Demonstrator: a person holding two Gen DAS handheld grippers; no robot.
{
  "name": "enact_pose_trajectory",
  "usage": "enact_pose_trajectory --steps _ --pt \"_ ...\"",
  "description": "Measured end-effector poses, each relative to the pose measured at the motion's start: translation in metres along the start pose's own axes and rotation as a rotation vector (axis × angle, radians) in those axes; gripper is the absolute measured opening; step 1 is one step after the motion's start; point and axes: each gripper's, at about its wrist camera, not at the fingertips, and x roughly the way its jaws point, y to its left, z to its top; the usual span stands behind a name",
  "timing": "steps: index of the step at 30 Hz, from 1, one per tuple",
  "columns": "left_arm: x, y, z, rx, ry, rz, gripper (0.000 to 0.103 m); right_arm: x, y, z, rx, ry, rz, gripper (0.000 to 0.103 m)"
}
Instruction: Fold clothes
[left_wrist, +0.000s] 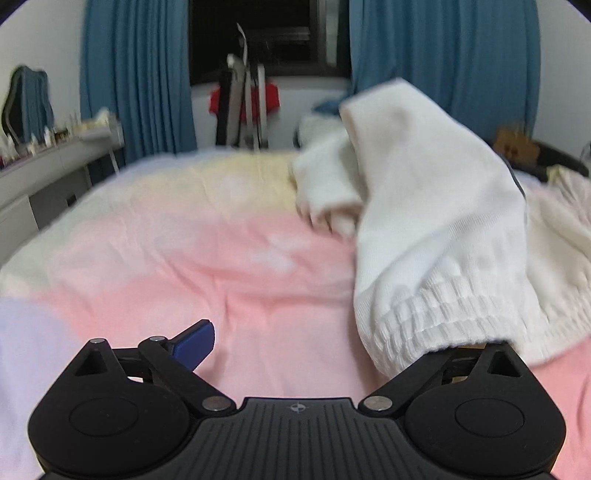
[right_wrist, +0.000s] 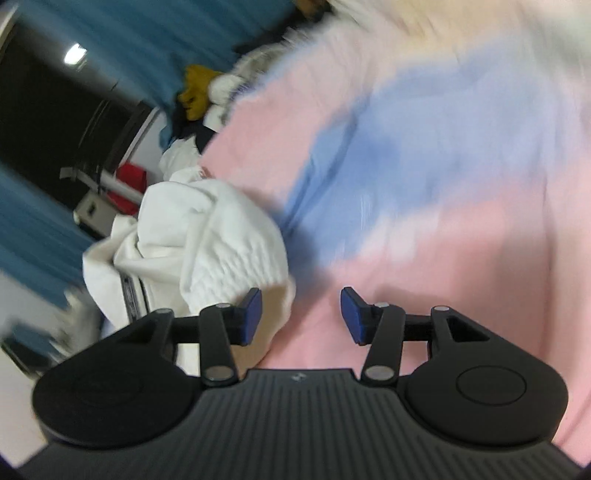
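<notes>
A white knitted garment (left_wrist: 424, 221) with a ribbed hem hangs over the right side of the left wrist view, above the pink, blue and yellow bedsheet (left_wrist: 221, 266). My left gripper (left_wrist: 332, 343) is open; its left blue pad shows and the garment's hem drapes over and hides its right finger. In the right wrist view the same white garment (right_wrist: 192, 243) is bunched at the left, beside and partly behind the left finger. My right gripper (right_wrist: 301, 315) is open and empty over the bedsheet (right_wrist: 424, 166). That view is tilted and blurred.
Blue curtains (left_wrist: 140, 74) and a dark window are behind the bed. A grey shelf with small items (left_wrist: 55, 147) stands at the left. More white cloth (left_wrist: 561, 229) lies at the right. A pile of other clothes (right_wrist: 199, 96) lies at the bed's edge.
</notes>
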Motion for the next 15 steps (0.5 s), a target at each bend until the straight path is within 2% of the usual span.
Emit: enact_pose_trajectory --steps 3,7,11,15 --pt "-0.011 -0.008 -0.01 0.055 0.016 -0.004 0.097 0.02 -0.008 -0.012 0.106 0.072 -0.002 0.051" --pt "-0.028 -0.031 -0.025 0.216 0.008 0.053 0.099 0.02 -0.002 -0.011 0.088 0.047 -0.004 0.051" --pt "-0.042 -0.064 -0.04 0.45 -0.063 0.137 0.099 0.019 -0.005 -0.006 0.088 -0.006 -0.011 0.051" --pt "-0.041 -0.105 -0.056 0.706 -0.165 0.219 0.1 0.026 -0.02 -0.001 0.153 -0.001 -0.016 0.051"
